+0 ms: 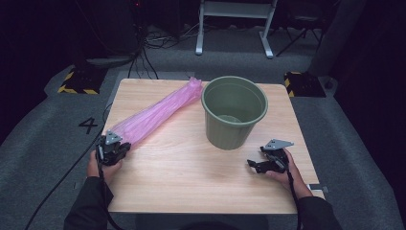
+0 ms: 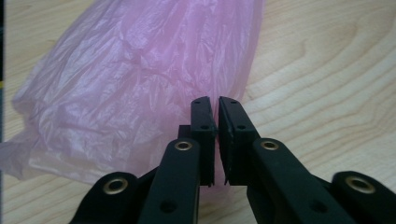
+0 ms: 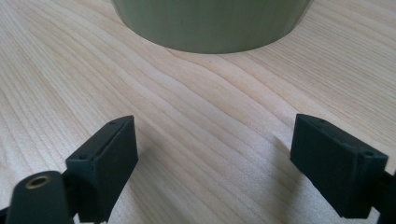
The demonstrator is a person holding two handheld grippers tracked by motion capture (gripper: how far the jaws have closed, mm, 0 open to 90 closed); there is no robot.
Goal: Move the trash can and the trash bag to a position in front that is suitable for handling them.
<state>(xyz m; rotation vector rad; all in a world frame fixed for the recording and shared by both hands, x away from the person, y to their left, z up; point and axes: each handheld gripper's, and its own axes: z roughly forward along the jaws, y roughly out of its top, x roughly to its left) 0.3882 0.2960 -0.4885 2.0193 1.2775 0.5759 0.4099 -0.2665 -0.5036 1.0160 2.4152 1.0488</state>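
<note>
A long pink plastic bag (image 1: 158, 112) lies slantwise across the left half of the wooden table (image 1: 191, 182), its far end beside the rim of an olive green bucket (image 1: 234, 120). At the bag's near end my left gripper (image 1: 123, 145) is shut. In the left gripper view the crinkled bag (image 2: 130, 84) spreads ahead of the gripper (image 2: 217, 105), and thin pink film shows pinched in the narrow slit between the jaws. My right gripper (image 1: 253, 165) rests low at the table's right front, open with nothing between its jaws (image 3: 212, 123). The bucket's base (image 3: 210, 23) stands just ahead of it.
The bucket stands upright at the table's middle back. On the grey floor around the table are yellow-and-black striped blocks (image 1: 76, 81), a painted 4 (image 1: 88, 125), cables and a white frame (image 1: 234, 24) at the back. Bare wood lies between the two grippers.
</note>
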